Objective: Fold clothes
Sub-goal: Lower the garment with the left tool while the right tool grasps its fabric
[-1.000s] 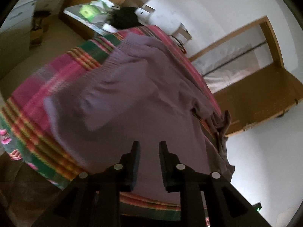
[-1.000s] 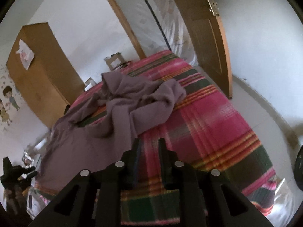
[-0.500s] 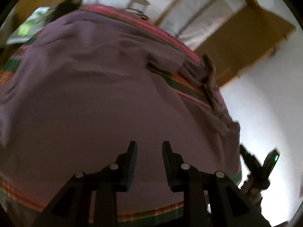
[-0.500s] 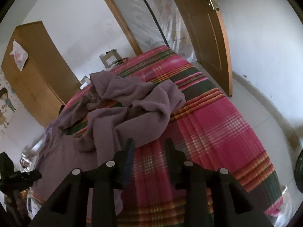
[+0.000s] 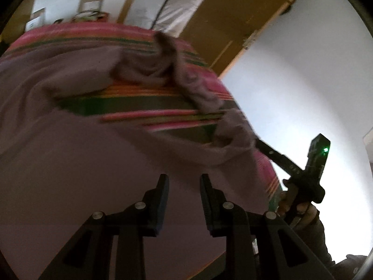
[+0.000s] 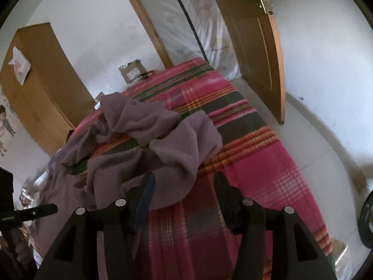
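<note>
A purple fleece garment (image 5: 93, 154) lies spread over a bed with a pink, green and orange plaid blanket (image 5: 149, 102). In the right wrist view the garment (image 6: 163, 140) is bunched in folds on the blanket (image 6: 256, 175). My left gripper (image 5: 184, 182) is open and empty, low over the flat part of the garment. My right gripper (image 6: 184, 182) is open and empty, its jaws wide apart just short of the garment's near bunched edge. The right gripper also shows in the left wrist view (image 5: 303, 172), at the garment's far corner.
A wooden wardrobe (image 6: 39, 81) stands at the left. An open wooden door (image 6: 256, 35) stands beyond the bed's right side, with light floor (image 6: 326, 140) beside it. A small box (image 6: 131, 71) sits past the bed's far end.
My left gripper has swung right and lower over the garment. My right gripper has moved closer to the bunched fabric and its jaws have opened wider.
</note>
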A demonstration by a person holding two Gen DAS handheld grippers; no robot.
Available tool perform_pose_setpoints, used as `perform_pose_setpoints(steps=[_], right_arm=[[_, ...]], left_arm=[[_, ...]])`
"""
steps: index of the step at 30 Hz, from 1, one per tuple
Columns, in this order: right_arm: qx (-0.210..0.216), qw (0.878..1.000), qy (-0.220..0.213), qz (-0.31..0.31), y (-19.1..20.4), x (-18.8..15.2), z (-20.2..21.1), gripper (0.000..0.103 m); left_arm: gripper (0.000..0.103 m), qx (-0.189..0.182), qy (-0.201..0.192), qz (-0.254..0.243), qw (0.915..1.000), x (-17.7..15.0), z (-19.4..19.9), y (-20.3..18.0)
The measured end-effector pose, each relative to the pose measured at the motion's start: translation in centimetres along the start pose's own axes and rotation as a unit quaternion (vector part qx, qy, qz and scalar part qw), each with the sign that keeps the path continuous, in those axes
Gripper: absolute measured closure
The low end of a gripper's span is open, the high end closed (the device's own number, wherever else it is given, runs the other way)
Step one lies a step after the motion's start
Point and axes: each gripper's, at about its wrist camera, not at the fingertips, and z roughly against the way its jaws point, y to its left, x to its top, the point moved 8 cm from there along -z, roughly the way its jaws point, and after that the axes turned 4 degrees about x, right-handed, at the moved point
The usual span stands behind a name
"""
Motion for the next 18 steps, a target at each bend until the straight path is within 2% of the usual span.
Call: perform_pose_setpoints(steps=[5,9,13,15,16,18], right_arm=[[0.005,1.000,0.018,0.011,0.4,0.3,-1.2,0.049],[0.001,1.000,0.024,0.007,0.3,0.5,-1.9,0.049],[0.008,0.999,0.032,-0.004,0.0,0.3,-2.5,0.049],[0.005,0.999,0.035,-0.003,-0.1,0.2,-2.7,0.049],[0.002,0.999,0.036,-0.003,-0.1,0.1,-2.7,0.049],[0.000,0.999,0.039,-0.004,-0.2,0.0,-2.8,0.049]], left_arm=[[0.074,-0.004,0.019,-0.038,0.9991,0.9,-2.0,-3.0],[0.073,0.001,0.000,-0.079,0.9969,1.5,-1.9,-5.1],[0.073,0.030,0.011,-0.148,0.9885,1.0,-3.5,-6.7],[0.073,0.042,0.029,-0.157,0.9863,0.5,-4.0,-7.0],[0.073,0.043,0.034,-0.163,0.9850,0.3,-4.2,-7.3],[0.073,0.018,0.016,-0.198,0.9800,0.2,-3.7,-8.5]])
